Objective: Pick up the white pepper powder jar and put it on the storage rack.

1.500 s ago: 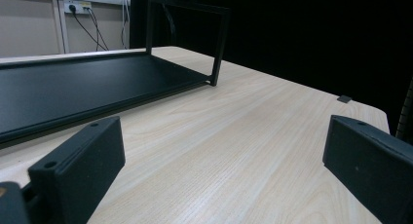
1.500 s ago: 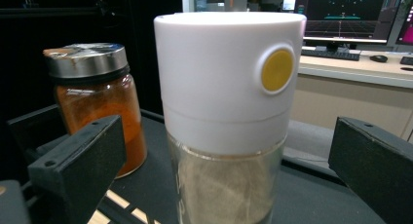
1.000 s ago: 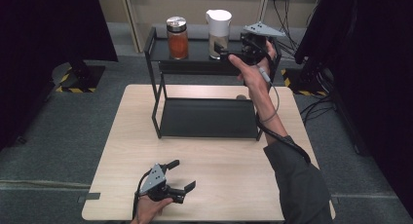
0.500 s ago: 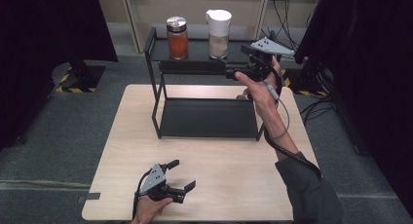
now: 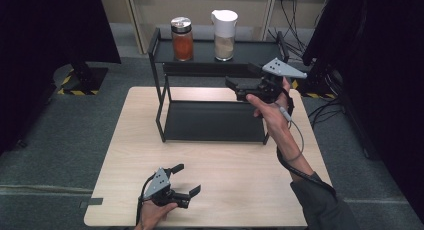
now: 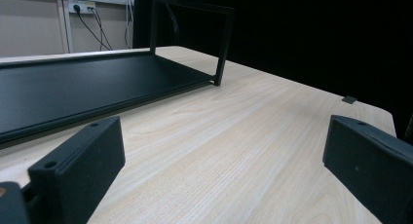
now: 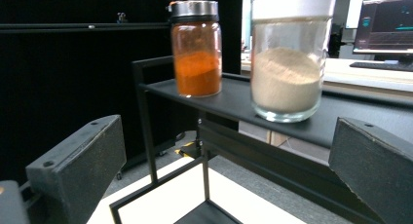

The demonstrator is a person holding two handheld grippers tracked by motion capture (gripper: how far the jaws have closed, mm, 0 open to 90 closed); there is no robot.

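A pale wooden table stands on grey carpet between dark curtains, and on it a black two-tier rack whose upper shelf carries two jars side by side. The right gripper is held up at about shelf height, at the rack's right end, jaws spread wide with nothing between them. In the right gripper view the white-lidded jar of pale powder stands ahead of the fingers and a little toward the right one, upright — its long axis vertical — and well beyond the fingertips; the orange spice jar sits farther along the shelf, ahead and toward the left finger. So the pale jar is the nearer of the two and the likelier target: reaching it looks to call for a straight, level advance until the jaws stand on either side of its glass wall. The left gripper rests low near the table's near edge — jaws likewise wide apart and empty, only bare tabletop between them — well apart from both jars, so the right hand is plainly the nearer.
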